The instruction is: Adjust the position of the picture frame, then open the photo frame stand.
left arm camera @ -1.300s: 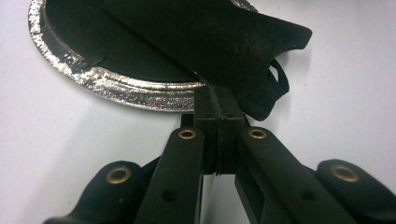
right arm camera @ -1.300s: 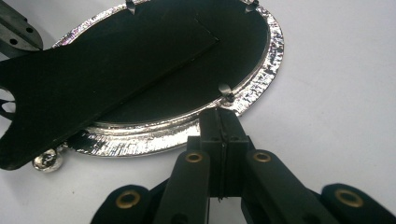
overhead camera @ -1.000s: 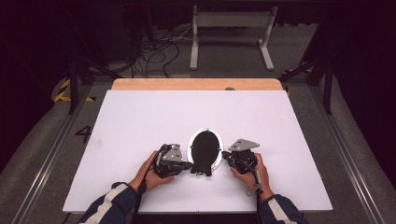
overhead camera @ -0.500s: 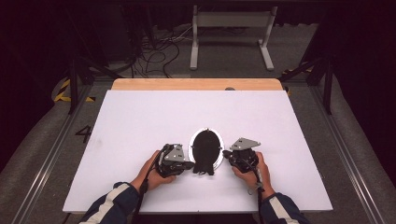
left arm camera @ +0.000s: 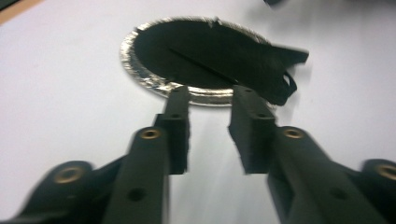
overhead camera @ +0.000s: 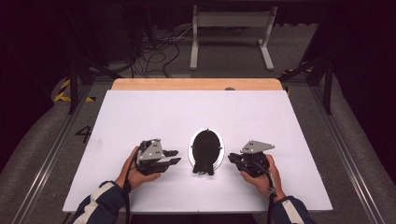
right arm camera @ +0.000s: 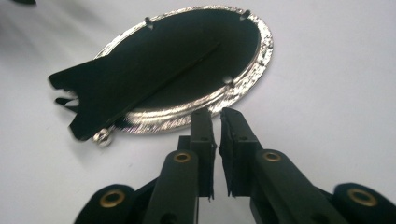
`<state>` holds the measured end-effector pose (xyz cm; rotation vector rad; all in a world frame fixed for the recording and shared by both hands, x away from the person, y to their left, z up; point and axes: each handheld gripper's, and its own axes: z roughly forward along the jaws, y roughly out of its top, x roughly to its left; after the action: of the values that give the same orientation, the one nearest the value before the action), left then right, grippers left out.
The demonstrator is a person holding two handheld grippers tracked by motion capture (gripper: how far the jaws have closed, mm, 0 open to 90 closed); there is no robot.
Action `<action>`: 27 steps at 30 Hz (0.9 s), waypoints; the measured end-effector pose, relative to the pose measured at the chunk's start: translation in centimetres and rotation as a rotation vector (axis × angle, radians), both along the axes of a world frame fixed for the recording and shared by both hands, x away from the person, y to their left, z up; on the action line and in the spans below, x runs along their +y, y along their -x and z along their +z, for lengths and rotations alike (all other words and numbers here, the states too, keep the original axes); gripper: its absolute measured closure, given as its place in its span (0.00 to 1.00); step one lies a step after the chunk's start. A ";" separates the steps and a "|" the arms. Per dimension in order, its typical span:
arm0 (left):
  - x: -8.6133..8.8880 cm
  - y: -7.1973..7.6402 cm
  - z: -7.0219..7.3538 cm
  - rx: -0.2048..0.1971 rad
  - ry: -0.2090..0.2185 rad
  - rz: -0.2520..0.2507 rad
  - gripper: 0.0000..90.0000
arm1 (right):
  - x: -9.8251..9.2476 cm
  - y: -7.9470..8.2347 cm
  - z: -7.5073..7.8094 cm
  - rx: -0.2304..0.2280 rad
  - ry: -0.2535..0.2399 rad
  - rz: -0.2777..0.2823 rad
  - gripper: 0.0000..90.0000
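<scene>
Both grippers drawn back from the oval picture frame (overhead camera: 206, 150) lying face-down mid-table – left gripper (overhead camera: 172, 157) to its left, jaws just parted, nothing between; right gripper (overhead camera: 233, 159) to its right, jaws barely ajar, empty. Frame released – probably finished with the black easel back (right arm camera: 154, 70).

Left tool (overhead camera: 172, 157) and right tool (overhead camera: 232, 158) empty, jaws just parting.

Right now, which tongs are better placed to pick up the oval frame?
Left, probably. The left tongs stand open, facing the oval frame's silver rim. The right tongs are nearly closed beside it.
</scene>
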<state>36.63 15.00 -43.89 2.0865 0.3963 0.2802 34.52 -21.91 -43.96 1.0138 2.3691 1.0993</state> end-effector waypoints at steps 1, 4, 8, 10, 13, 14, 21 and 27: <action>0.6 0.1 0.0 0.007 0.022 0.002 0.71 | -0.1 0.4 -0.1 0.006 0.002 0.011 0.92; 3.0 0.6 -0.1 0.019 0.046 0.024 0.62 | -0.3 0.9 -0.2 0.011 -0.012 0.032 0.86; 4.9 1.4 -0.8 0.038 0.031 0.079 0.54 | -0.1 1.2 -0.3 0.021 -0.014 0.049 0.79; 6.5 2.4 -1.5 0.058 -0.001 0.140 0.52 | 0.2 1.3 -0.3 0.025 -0.013 0.056 0.76; 7.4 2.8 -1.6 0.074 -0.002 0.188 0.49 | 0.6 1.5 -0.3 0.020 0.001 0.067 0.75; 7.8 3.0 -1.7 0.076 -0.012 0.209 0.47 | 0.8 1.6 -0.2 0.029 -0.004 0.074 0.72; 10.5 4.9 -1.5 0.106 0.013 0.346 0.25 | 2.0 2.0 -0.5 0.041 0.009 0.110 0.68; 10.8 5.0 -2.0 0.119 -0.039 0.355 0.25 | 2.6 2.0 -0.5 0.040 0.024 0.131 0.69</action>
<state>31.59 25.76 -45.89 2.0693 0.8412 0.3748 32.55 -19.28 -44.42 0.8913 2.5053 1.1029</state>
